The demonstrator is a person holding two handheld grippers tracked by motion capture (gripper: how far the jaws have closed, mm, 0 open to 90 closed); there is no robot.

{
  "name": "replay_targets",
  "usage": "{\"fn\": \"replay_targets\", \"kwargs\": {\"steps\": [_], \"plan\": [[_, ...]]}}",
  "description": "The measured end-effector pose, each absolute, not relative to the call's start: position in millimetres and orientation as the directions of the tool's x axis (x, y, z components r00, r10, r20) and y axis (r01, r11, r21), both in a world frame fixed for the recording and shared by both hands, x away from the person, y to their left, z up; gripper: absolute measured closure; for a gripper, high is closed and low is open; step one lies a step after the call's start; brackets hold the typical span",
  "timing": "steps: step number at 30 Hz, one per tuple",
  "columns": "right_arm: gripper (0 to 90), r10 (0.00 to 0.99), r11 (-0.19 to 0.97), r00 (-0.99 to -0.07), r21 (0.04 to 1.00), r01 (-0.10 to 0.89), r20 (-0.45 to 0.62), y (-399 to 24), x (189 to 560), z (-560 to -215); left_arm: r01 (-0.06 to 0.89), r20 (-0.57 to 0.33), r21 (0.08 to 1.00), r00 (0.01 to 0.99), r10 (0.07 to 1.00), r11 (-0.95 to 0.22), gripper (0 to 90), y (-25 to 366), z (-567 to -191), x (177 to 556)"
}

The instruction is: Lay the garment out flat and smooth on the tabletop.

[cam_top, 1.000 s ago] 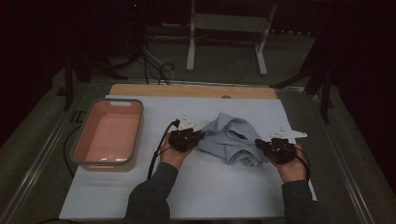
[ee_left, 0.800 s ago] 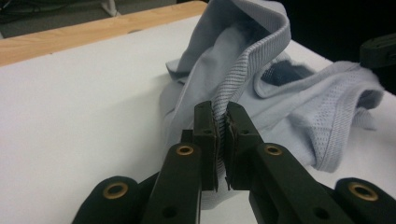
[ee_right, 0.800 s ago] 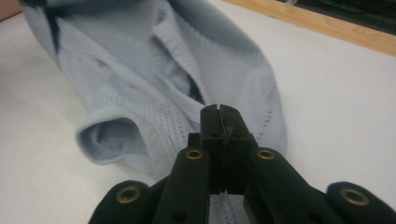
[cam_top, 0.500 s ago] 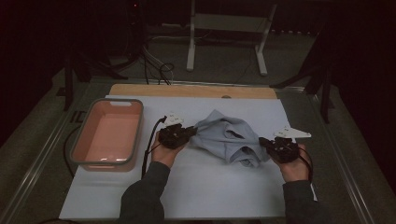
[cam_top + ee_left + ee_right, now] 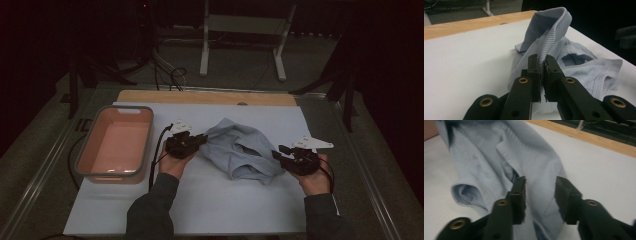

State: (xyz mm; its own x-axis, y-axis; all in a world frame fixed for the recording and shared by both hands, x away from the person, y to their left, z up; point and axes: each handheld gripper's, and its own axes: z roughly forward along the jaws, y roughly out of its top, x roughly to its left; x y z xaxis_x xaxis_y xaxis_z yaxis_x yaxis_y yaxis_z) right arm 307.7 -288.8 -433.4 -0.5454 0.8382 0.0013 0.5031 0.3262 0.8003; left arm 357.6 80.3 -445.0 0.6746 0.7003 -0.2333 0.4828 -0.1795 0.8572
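A crumpled light blue garment (image 5: 240, 150) lies on the white table sheet (image 5: 210, 200) between my two hands. My left gripper (image 5: 200, 140) is at its left edge, shut on a ribbed hem of the garment (image 5: 549, 47), which rises from between the jaws (image 5: 543, 75). My right gripper (image 5: 277, 154) is at the garment's right end. Its jaws have just been opening and now stand apart, with a fold of the garment (image 5: 541, 195) lying loose between them, the pads off the cloth.
A salmon-pink tub with a grey rim (image 5: 145, 145) stands at the left of the sheet, beside my left hand. A wooden strip (image 5: 205, 97) runs along the table's far edge. Frame legs and cables (image 5: 240, 45) stand on the floor beyond.
My left gripper has pulled the garment's left edge leftward, stretching the cloth out. My right gripper stayed in place and its jaws have parted, letting go of the cloth.
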Motion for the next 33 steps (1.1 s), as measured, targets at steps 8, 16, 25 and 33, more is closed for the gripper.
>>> {"fn": "replay_targets", "kwargs": {"steps": [8, 16, 25, 33], "plan": [[43.3, 0.807, 0.359, -0.59, 0.795, 0.488, -0.002, -274.2, 306.7, -439.5, 0.476, -0.232, 0.861, 0.681, 0.694, -0.179, 86.0, 77.6, -440.4, 356.6], [30.9, 0.79, 0.387, -0.613, 0.785, 0.484, -0.012, -262.4, 304.1, -444.9, 0.453, -0.228, 0.874, 0.697, 0.68, -0.172, 86.0, 74.4, -431.7, 352.5], [29.3, 0.75, 0.446, -0.66, 0.764, 0.466, -0.035, -253.4, 302.4, -451.1, 0.44, -0.231, 0.884, 0.706, 0.67, -0.158, 86.0, 72.7, -423.1, 351.1], [30.4, 0.74, 0.469, -0.671, 0.747, 0.471, -0.042, -247.5, 303.2, -457.0, 0.441, -0.247, 0.887, 0.706, 0.664, -0.14, 86.1, 74.0, -419.0, 351.3]]}}
